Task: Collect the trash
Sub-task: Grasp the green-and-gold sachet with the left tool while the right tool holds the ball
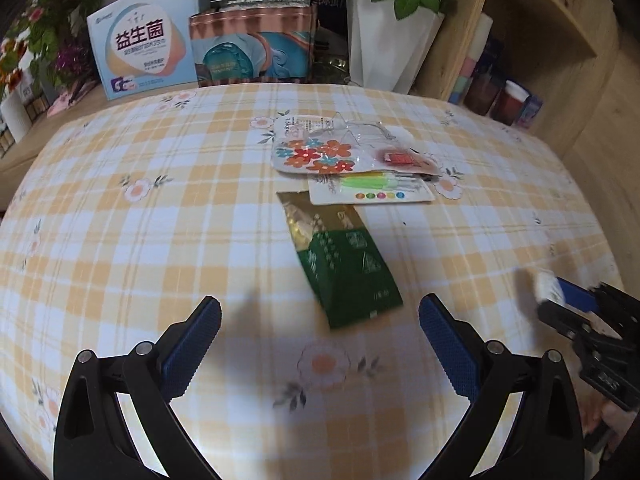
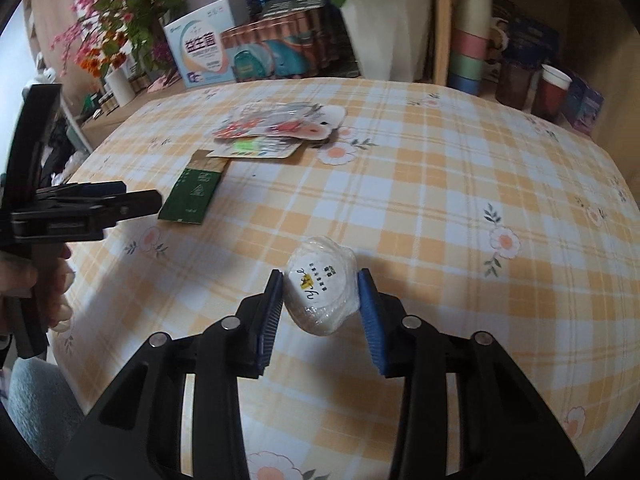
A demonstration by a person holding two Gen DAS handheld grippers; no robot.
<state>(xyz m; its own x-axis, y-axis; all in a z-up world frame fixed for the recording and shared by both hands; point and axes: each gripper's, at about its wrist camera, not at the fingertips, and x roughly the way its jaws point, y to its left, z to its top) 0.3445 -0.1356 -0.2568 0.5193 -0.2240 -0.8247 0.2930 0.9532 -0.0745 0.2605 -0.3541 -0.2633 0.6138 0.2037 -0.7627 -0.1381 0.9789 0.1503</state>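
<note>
My right gripper [image 2: 320,292] is shut on a white crumpled plastic-wrapped bundle [image 2: 322,292] with a printed label, its blue pads pressing both sides just above the checked tablecloth [image 2: 440,200]. In the left wrist view that gripper [image 1: 560,296] shows at the right edge with the white bundle [image 1: 546,284] at its tip. My left gripper [image 1: 320,304] is open over the cloth, and a green and gold packet [image 1: 344,268] lies just beyond its fingers. Farther back lie a flowered clear bag [image 1: 320,156] and a card with coloured dots [image 1: 372,194].
Along the table's far edge stand a blue and white box [image 1: 140,52], a copper and teal box [image 1: 252,48] and a white plant pot [image 1: 384,40]. A wooden shelf [image 2: 520,60] on the right holds stacked cups and jars. Flowers [image 2: 116,20] crowd the left.
</note>
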